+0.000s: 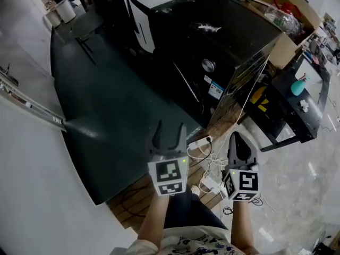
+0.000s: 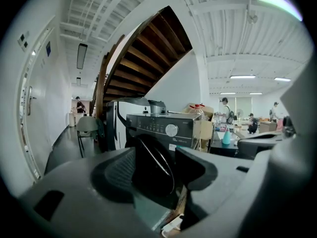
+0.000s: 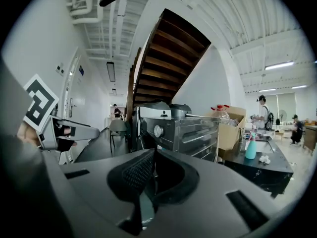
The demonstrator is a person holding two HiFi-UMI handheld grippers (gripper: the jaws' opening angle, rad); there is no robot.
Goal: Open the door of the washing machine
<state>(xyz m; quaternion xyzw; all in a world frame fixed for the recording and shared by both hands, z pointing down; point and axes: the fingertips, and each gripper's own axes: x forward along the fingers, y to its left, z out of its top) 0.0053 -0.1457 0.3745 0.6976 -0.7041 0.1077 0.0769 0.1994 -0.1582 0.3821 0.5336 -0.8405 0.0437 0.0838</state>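
The black washing machine [image 1: 212,41] stands ahead of me, with its control knob [image 1: 208,65] on the front panel. In the left gripper view its round dark door [image 2: 154,165] shows between the jaws, still some way off. My left gripper [image 1: 170,134] is open and holds nothing, aimed at the machine's front [image 2: 156,133]. The right gripper [image 1: 238,138] hovers beside it to the right, shut and empty. Over the right gripper's closed jaws, the right gripper view shows the machine [image 3: 188,130] and, at the left edge, the left gripper [image 3: 54,133].
A white power strip with cables [image 1: 204,142] lies on the floor just ahead of the grippers. A cardboard box [image 1: 289,20] stands behind the machine, and a black table [image 1: 313,118] carrying a teal bottle [image 1: 298,85] is to the right. A chair [image 1: 85,28] and a wooden staircase [image 2: 148,48] are further back.
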